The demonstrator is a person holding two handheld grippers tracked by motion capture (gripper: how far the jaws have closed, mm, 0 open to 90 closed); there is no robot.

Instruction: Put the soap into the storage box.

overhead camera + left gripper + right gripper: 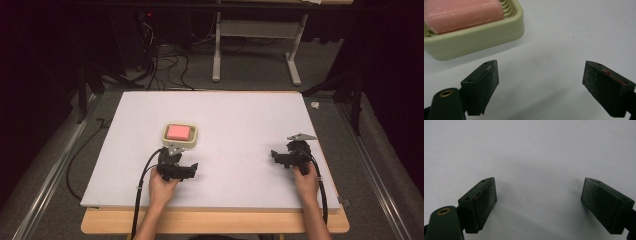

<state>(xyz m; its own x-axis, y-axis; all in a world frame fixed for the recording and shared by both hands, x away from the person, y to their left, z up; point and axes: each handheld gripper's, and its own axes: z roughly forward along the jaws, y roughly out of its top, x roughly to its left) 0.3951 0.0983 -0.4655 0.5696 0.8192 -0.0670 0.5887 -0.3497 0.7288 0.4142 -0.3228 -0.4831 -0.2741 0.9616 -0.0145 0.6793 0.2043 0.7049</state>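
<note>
Over on the left, the left hand comes in from the bottom edge and holds the left gripper low over the white worktop, cable trailing back toward the near edge. In the left gripper view its two black jaws stand spread wide apart with bare white surface between them, nothing pinched. Just ahead of that gripper sits the soap dish, a pale green-cream tray with rounded corners, and in it lies a pink bar of soap. From the left gripper view the soap dish is up and to the left of the jaws, near but not touching, and the soap rests on the ridged floor of the dish.

Moving across the middle, the worktop is plain white sheet on a wooden board.

On the right, the right hand holds the right gripper near the right edge, well apart from the dish, the grey three-cornered plate on top of it. The right gripper view shows its jaws spread wide as well, open over the white surface, gripping nothing.
</note>
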